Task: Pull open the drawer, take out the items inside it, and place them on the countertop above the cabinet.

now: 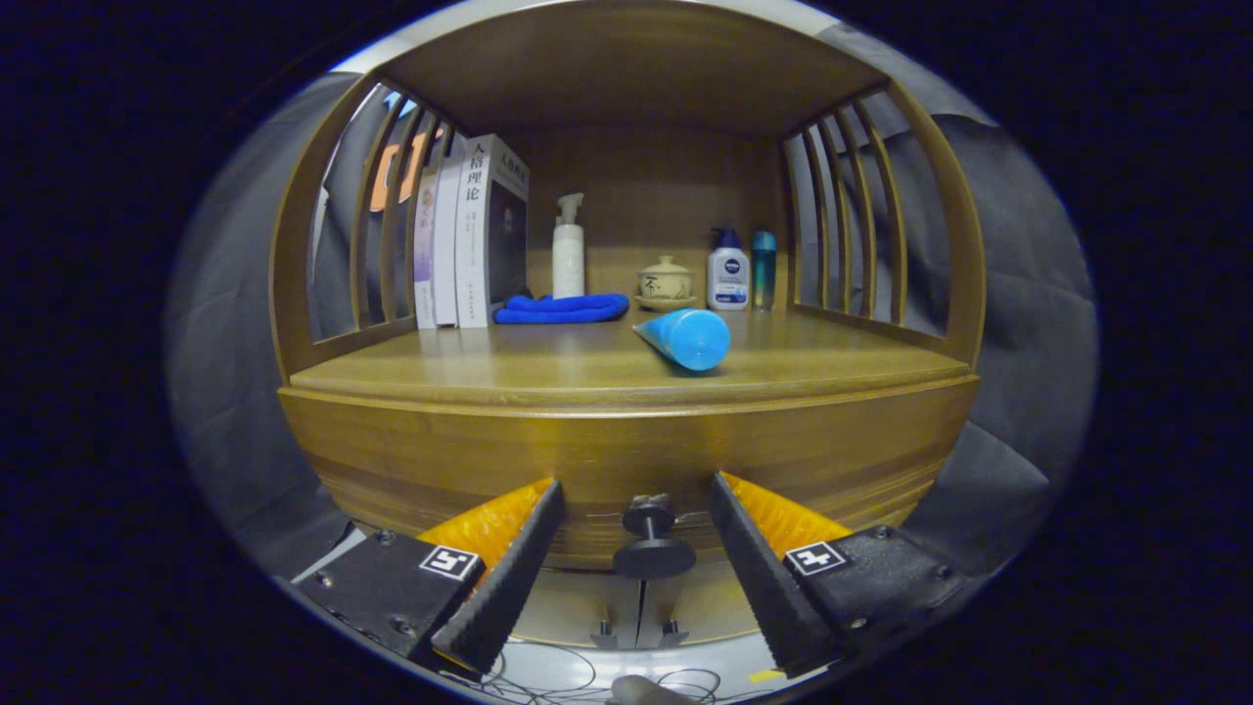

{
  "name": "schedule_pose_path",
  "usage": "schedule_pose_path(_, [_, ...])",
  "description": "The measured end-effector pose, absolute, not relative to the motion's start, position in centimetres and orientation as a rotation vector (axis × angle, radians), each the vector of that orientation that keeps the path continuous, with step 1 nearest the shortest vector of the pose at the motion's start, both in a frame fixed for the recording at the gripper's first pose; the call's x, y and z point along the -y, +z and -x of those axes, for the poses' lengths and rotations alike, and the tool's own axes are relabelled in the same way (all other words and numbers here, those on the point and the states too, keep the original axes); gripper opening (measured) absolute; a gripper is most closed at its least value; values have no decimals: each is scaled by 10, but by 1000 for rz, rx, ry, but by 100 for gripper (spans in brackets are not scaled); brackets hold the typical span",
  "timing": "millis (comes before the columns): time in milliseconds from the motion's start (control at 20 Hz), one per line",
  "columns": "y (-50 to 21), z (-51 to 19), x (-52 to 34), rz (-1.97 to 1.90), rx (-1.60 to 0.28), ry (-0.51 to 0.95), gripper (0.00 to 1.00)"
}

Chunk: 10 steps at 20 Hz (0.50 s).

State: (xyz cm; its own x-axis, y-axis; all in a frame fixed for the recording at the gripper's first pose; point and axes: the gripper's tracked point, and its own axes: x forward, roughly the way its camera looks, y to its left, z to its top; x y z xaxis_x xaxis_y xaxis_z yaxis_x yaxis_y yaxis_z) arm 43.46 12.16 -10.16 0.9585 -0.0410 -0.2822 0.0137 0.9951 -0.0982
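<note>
- Gripper view: hand-held gripper (641, 573) faces the cabinet front square on, fingers spread wide and released, nothing clamped.
- Drawer knob (653, 539) sits between the two fingers, apart from both. No contact visible.
- Drawer front (626, 455) looks flush with the cabinet, so the drawer reads as closed; its inside is hidden, contents cannot be told.
- Bench (548, 367), the countertop above the drawer, carries a blue tube (685, 338) lying on its side near the front edge, cap end toward the camera.
- Further back on the bench: books (470, 235) upright against the left slatted side, blue cloth (563, 308) folded just beside them, pump bottle (568, 247) behind the cloth, small lidded pot (666, 281) on a saucer, white-and-blue bottle (728, 274) and slim teal bottle (764, 269) near the right slats.
- Judgement on layout: back-row items look like standing props; the tube lies alone up front, where something lifted from the drawer would land. Cannot tell whether it came from there.
- Scene fits two stages: closed drawer about to be pulled, or drawer shut again with the tube already out.
- Pose: hand-held gripper held level, low, at knob height, axis pointing straight at the drawer front, knob centred in the gap. Judged as lined up for a pinch on the knob.
- Cables (548, 676) lie on the floor below the fingers.
</note>
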Motion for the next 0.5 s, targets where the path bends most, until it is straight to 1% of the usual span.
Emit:
schedule_pose_path(100, [-100,-431,-122,118,-316,-13,99])
schedule_pose_path(200, [-88,-415,-118,116,-287,-2,99])
schedule_pose_path(300, [-79,-377,-114,101,-264,26,99])
schedule_pose_path(500, [-51,-276,-94,70,-189,56,99])
